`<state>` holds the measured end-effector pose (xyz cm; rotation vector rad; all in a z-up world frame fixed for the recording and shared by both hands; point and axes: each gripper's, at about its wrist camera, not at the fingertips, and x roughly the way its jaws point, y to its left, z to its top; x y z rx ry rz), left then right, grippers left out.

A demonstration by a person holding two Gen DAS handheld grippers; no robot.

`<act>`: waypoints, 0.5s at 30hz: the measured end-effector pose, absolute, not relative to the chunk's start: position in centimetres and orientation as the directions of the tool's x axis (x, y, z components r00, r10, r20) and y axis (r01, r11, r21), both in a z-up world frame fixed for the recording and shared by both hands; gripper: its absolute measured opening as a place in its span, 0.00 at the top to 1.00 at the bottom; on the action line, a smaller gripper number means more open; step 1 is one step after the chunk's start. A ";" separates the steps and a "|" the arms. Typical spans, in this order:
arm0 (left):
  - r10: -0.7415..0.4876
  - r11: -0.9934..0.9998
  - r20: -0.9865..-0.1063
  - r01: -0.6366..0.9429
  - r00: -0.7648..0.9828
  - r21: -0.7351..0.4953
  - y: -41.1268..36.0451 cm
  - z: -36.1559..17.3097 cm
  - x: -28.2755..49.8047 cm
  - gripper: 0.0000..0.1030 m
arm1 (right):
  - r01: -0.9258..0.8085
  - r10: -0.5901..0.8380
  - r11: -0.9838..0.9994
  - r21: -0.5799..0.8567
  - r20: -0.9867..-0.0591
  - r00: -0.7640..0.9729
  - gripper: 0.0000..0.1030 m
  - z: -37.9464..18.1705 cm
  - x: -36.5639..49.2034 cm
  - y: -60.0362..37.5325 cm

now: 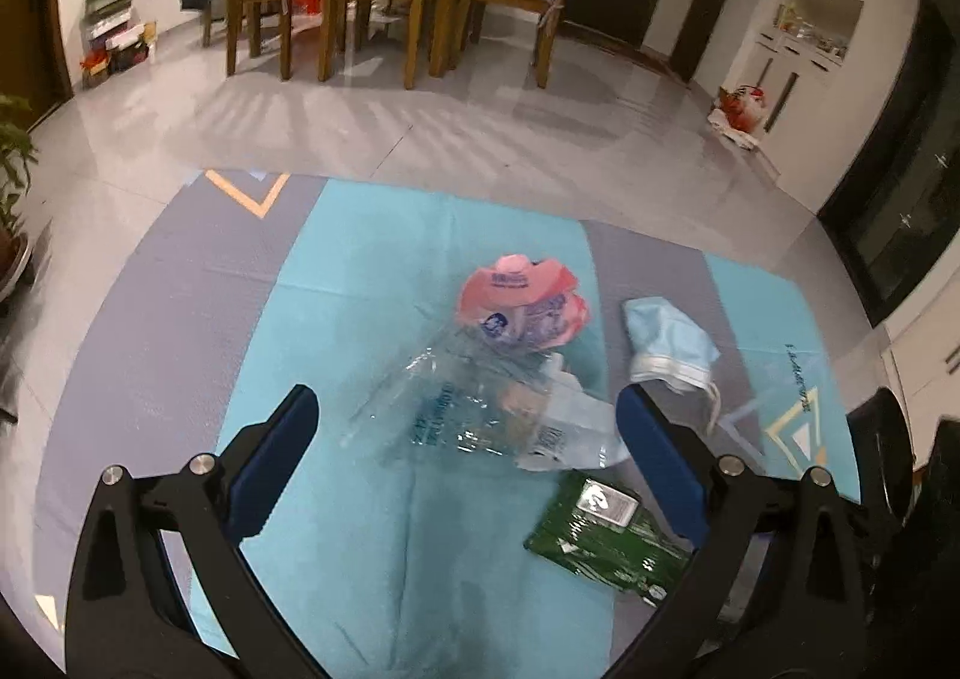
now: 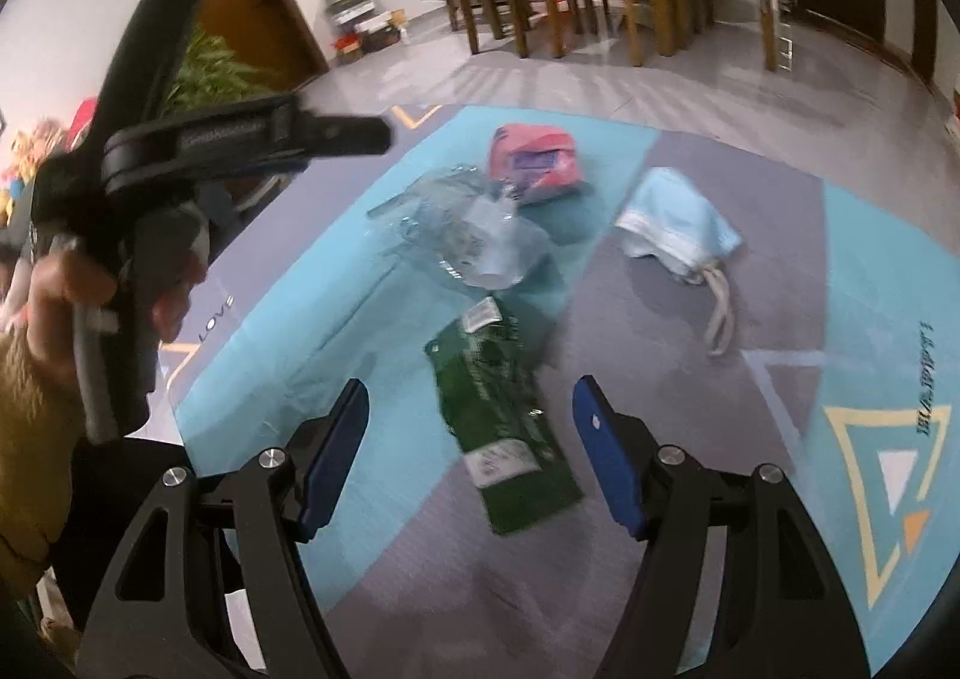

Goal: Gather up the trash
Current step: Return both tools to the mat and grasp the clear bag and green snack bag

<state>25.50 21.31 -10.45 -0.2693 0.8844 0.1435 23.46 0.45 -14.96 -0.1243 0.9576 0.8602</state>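
both grippers – left gripper (image 1: pixel 468 427) and right gripper (image 2: pixel 471 418) – gape empty over the play mat (image 2: pixel 690 529), where the green wrapper (image 2: pixel 507 427) lies flat, light, crinkly, probably slippery – best pinched at an edge.

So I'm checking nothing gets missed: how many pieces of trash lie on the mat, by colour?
Pink wrapper: 1
Clear plastic bag: 1
Green packet: 1
Light blue face mask: 1
Total: 4
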 end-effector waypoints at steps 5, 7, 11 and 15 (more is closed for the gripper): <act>-0.039 0.939 -0.784 -0.247 0.620 -0.241 21.5 -11.3 26.8 0.04 | -0.707 0.566 0.667 0.236 -0.777 0.275 0.33 -16.3 23.2 2.6; -0.058 0.944 -0.788 -0.223 0.613 -0.243 21.0 -11.7 27.3 0.04 | -0.716 0.547 0.666 0.209 -0.789 0.279 0.33 -16.8 23.1 3.1; -0.091 0.959 -0.818 -0.172 0.568 -0.226 19.5 -13.5 28.4 0.04 | -0.712 0.503 0.687 0.143 -0.801 0.324 0.33 -17.9 22.9 3.3; -0.056 0.962 -0.840 -0.197 0.539 -0.191 18.9 -15.0 29.4 0.04 | -0.712 0.469 0.693 0.110 -0.820 0.329 0.46 -18.8 23.1 3.2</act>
